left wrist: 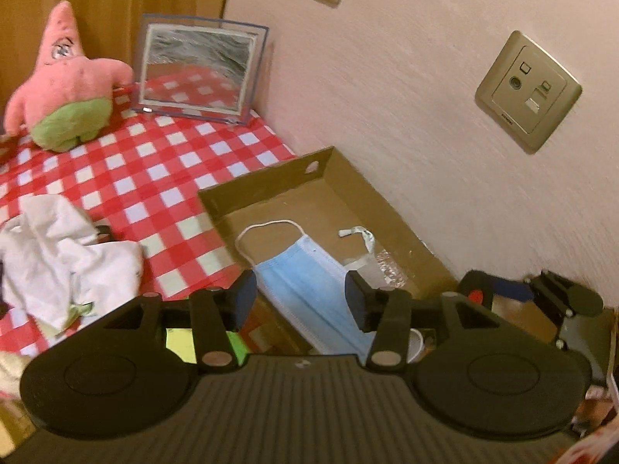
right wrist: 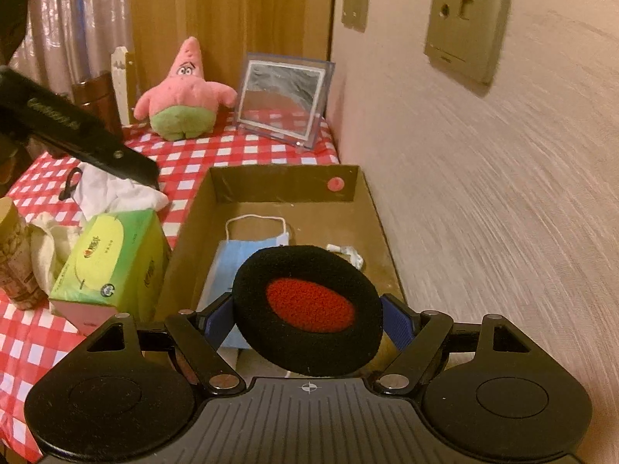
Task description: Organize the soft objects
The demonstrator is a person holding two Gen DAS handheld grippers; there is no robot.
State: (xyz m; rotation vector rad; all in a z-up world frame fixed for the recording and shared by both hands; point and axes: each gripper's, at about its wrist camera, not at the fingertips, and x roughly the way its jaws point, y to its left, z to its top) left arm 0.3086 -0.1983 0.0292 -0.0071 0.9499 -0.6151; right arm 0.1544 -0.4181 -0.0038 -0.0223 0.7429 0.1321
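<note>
- One ear pad (right wrist: 309,309), black with a red centre, is clamped between the right gripper (right wrist: 309,323) pads above the cardboard box (right wrist: 185,239).
- Left gripper (left wrist: 301,301) fingers are spread, empty, over the blue face mask (left wrist: 305,282) lying in that box.
- Beyond it, a small white item (right wrist: 348,253) lies on the box floor.

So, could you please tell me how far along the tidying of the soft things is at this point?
Partly done. The blue face mask already lies in the cardboard box. In hand: the right gripper holds a black foam ear pad above the box, while the left gripper is open over the mask, holding nothing. Left on the checked cloth: the white cloth and the pink star plush.
</note>
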